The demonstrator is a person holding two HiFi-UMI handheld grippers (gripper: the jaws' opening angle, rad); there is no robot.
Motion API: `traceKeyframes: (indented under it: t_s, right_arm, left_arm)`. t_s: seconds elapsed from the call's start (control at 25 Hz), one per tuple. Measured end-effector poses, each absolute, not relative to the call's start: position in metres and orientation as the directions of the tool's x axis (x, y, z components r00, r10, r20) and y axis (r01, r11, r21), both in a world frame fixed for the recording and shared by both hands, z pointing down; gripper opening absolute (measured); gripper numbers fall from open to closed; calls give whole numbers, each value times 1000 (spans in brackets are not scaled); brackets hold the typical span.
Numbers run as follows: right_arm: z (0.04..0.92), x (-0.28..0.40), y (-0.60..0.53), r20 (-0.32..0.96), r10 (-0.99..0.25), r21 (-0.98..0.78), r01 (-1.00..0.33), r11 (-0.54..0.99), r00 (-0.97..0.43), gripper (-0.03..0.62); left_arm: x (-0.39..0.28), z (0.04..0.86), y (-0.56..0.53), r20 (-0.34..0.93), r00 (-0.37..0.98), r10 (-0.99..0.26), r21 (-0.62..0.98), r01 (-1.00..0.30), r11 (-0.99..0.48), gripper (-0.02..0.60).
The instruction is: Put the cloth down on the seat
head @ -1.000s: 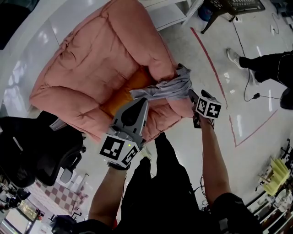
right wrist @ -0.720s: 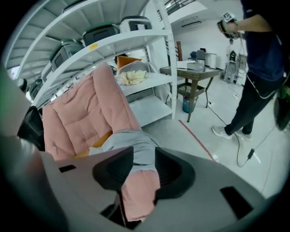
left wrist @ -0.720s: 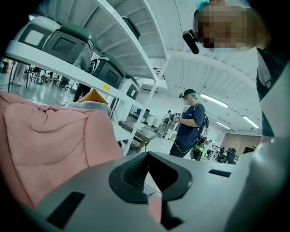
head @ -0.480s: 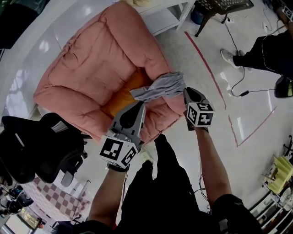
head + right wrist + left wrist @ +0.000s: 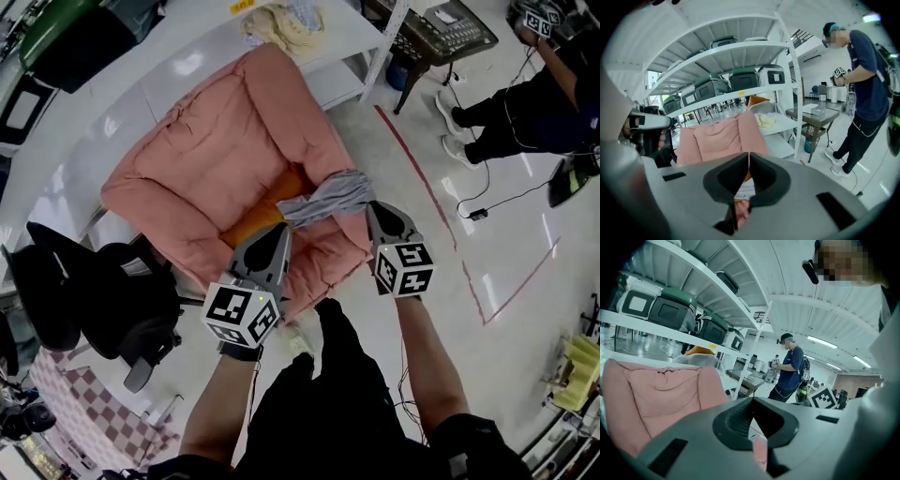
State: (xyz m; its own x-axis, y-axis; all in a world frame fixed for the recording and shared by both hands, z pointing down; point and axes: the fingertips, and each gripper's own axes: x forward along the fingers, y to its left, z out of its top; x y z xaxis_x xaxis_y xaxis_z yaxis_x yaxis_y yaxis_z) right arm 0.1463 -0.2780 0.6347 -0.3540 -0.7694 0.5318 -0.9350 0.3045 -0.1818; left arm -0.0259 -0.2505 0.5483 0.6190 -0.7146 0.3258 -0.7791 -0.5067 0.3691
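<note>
Holds left gripper [image 5: 281,231] closed, empty, at seat [image 5: 323,242] edge. Holds right gripper [image 5: 375,208], just closed empty, seemingly off cloth [image 5: 330,198], beside open floor [image 5: 441,281].

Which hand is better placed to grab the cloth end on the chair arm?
Probably right: right tool, jaws just closed empty, is beside that cloth end; left tool is by the other.

**Boxed in left and behind, wide open on the right**

The pink armchair [image 5: 206,150] walls its seat with back and arms; an orange cushion [image 5: 265,210] and grey cloth [image 5: 330,199] occupy it. Black office chair [image 5: 112,300] crowds the left, shelving [image 5: 178,61] stands behind. Bare floor [image 5: 511,281] right: clear passage.
</note>
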Motion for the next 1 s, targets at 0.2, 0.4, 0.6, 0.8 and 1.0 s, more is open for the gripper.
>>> traceKeyframes:
  t_s: [0.2, 0.4, 0.6, 0.8, 1.0]
  right_arm:
    - [567, 121, -256, 444, -806, -163, -920, 356, -391, 8]
    - [506, 103, -234, 359, -839, -144, -913, 382, -408, 5]
    - [458, 83, -213, 300, -851, -130, -902, 411, -431, 5]
    - [419, 62, -193, 242, -856, -108, -889, 444, -457, 5]
    - [376, 45, -169, 181, -859, -74, -878, 473, -478, 5]
  left_arm:
    - [-39, 511, -230, 308, 604, -735, 362, -789, -497, 5]
    - [-53, 472, -210, 280, 590, -757, 337, -799, -498, 5]
    - [-64, 435, -188, 246, 586, -772, 326, -800, -504, 5]
    - [-73, 403, -166, 212, 582, -785, 303, -803, -513, 5]
    - [-83, 366, -144, 170, 574, -801, 278, -808, -520, 5]
